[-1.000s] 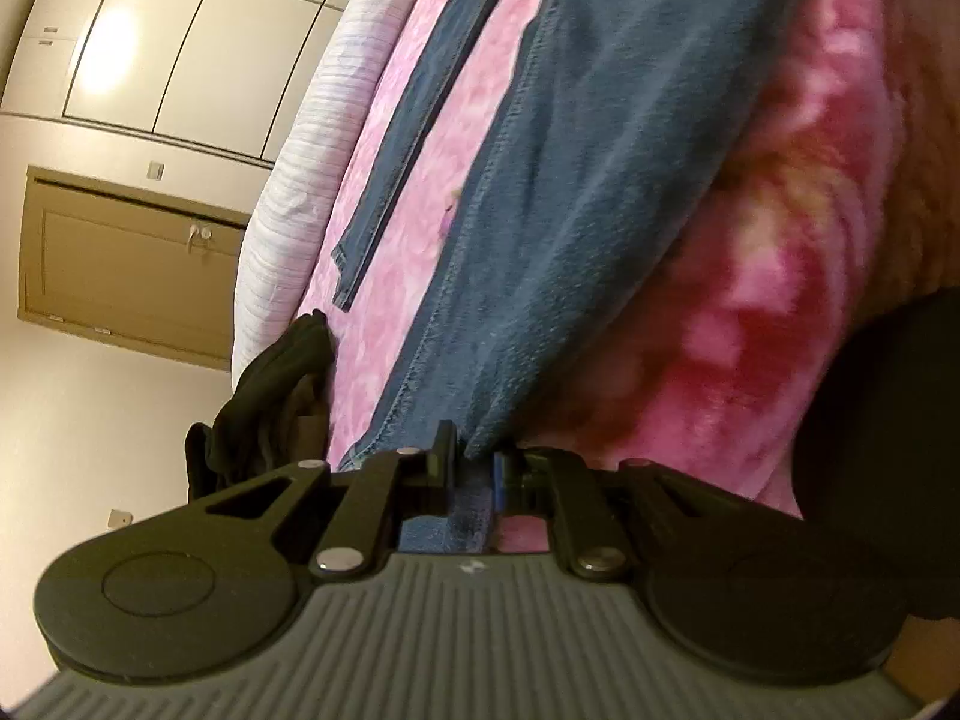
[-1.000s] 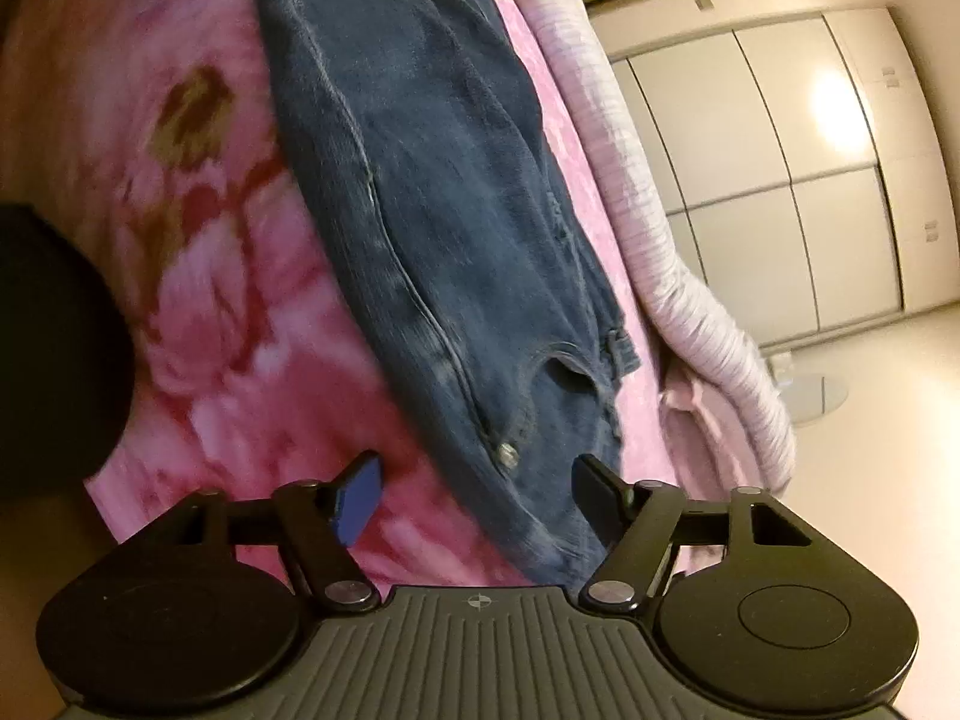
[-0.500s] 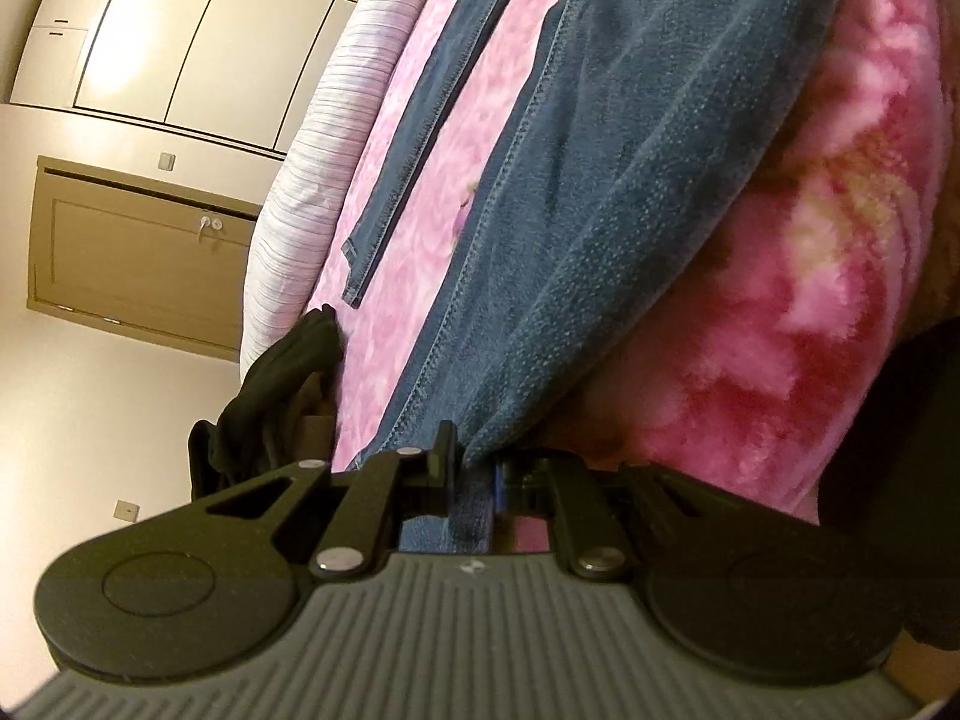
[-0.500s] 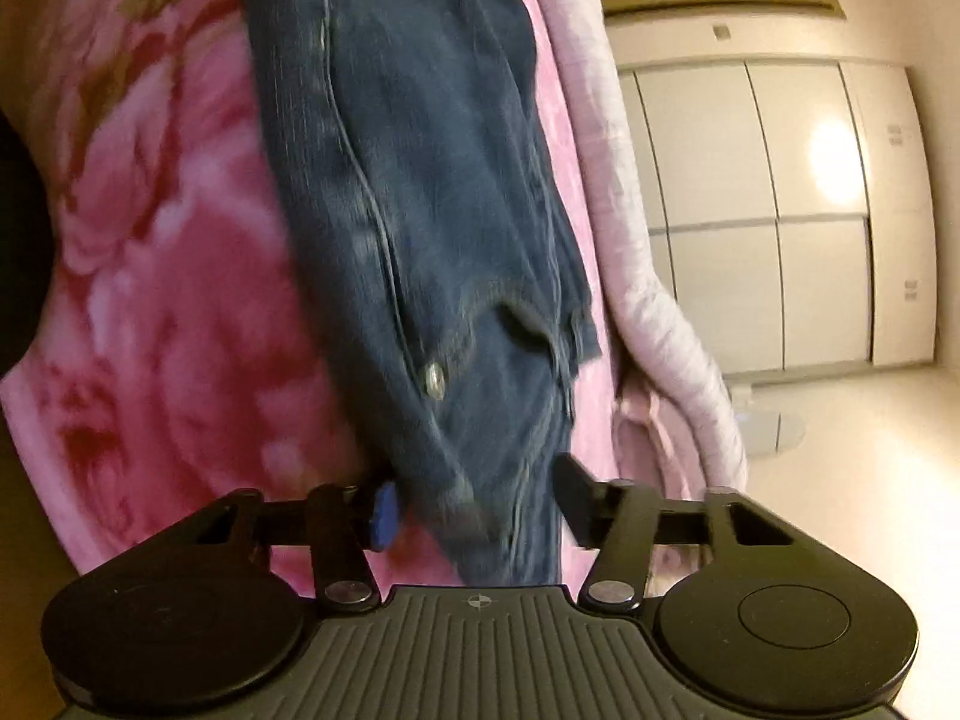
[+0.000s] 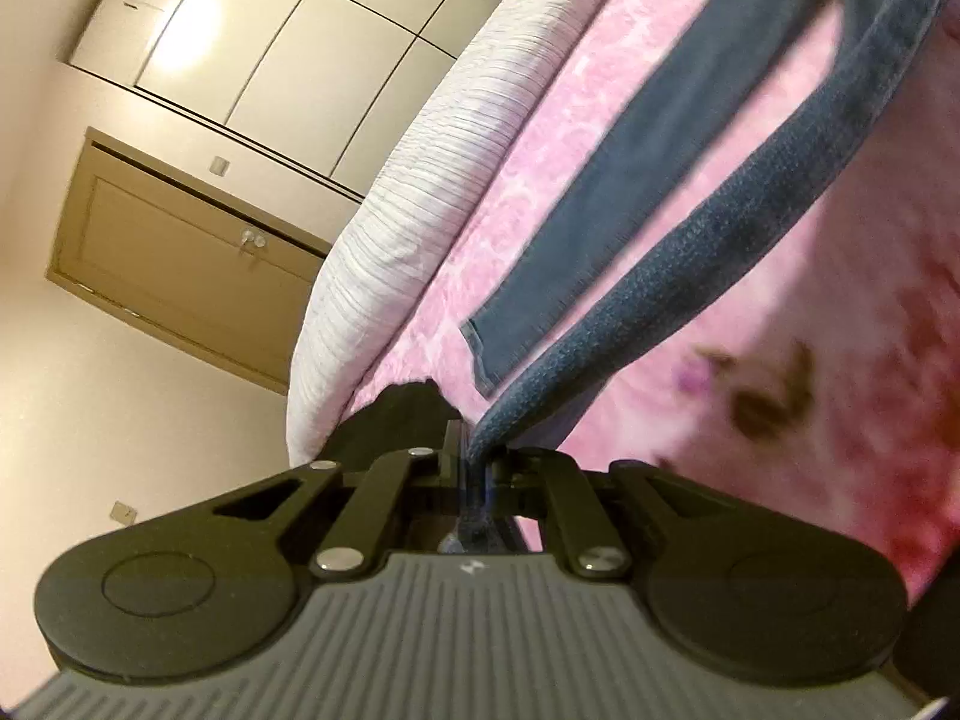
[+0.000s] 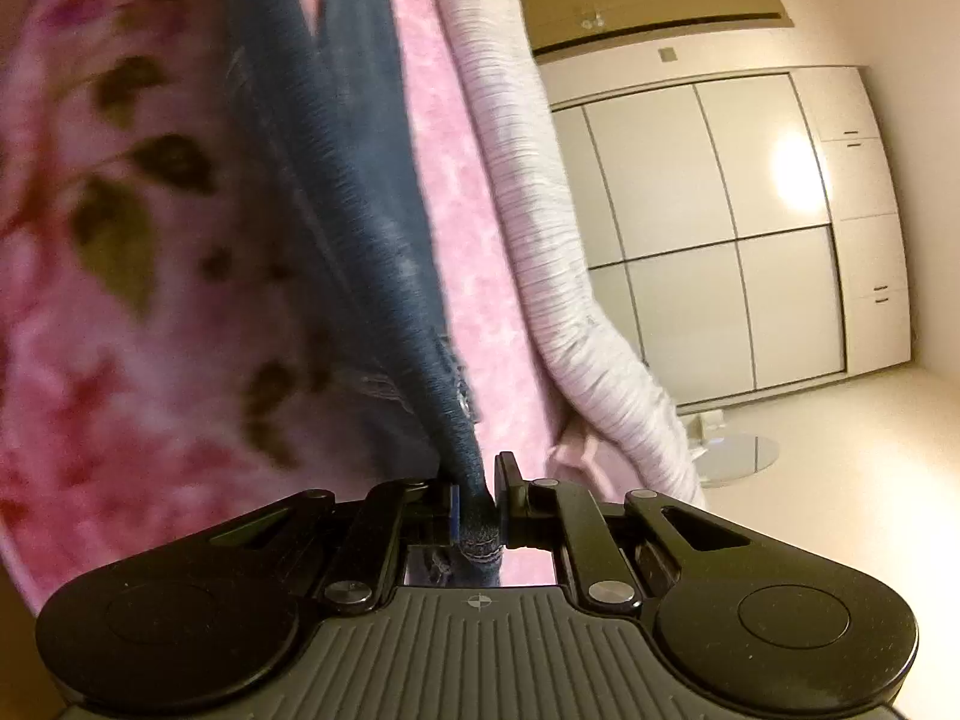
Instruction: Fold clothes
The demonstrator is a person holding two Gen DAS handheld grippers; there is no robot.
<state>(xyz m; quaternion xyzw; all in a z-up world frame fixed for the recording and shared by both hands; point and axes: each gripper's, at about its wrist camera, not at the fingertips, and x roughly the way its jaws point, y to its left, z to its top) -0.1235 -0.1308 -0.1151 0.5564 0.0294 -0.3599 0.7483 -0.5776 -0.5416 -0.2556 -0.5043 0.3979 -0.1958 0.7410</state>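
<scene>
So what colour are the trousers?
Dark blue denim jeans, clearest in the left wrist view.

The jeans (image 5: 708,312) lie along the blanket (image 5: 810,312) that covers the bed, one end pinched between the jaws of the left gripper (image 5: 477,468), the other between those of the right gripper (image 6: 480,516). One trouser leg (image 5: 630,180) rests flat on the blanket beside the lifted fold. A rolled quilt (image 5: 408,210) runs along the far edge of the bed. Beyond it stand the wardrobe doors (image 6: 708,222) and the room door (image 5: 174,258). A dark garment (image 5: 396,420) sits at the bed's corner, just ahead of the left gripper.
</scene>
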